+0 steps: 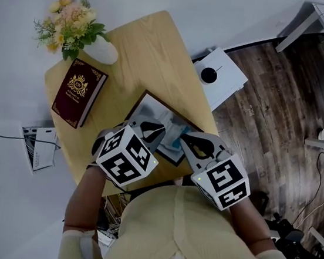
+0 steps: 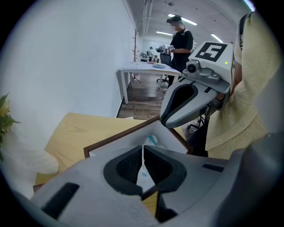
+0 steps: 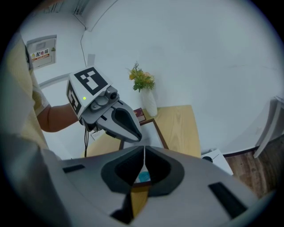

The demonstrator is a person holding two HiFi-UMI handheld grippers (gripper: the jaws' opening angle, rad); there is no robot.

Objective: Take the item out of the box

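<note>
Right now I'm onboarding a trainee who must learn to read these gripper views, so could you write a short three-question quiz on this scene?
1. True or false: the left gripper has its jaws wide apart.
2. What lies beside the flower vase on the table? A) a maroon book B) a mug C) a laptop
3. Fill in: the left and the right gripper both hover over the open ____.

Key: 1 false, the jaws are shut. 2 A. 3 box.
</note>
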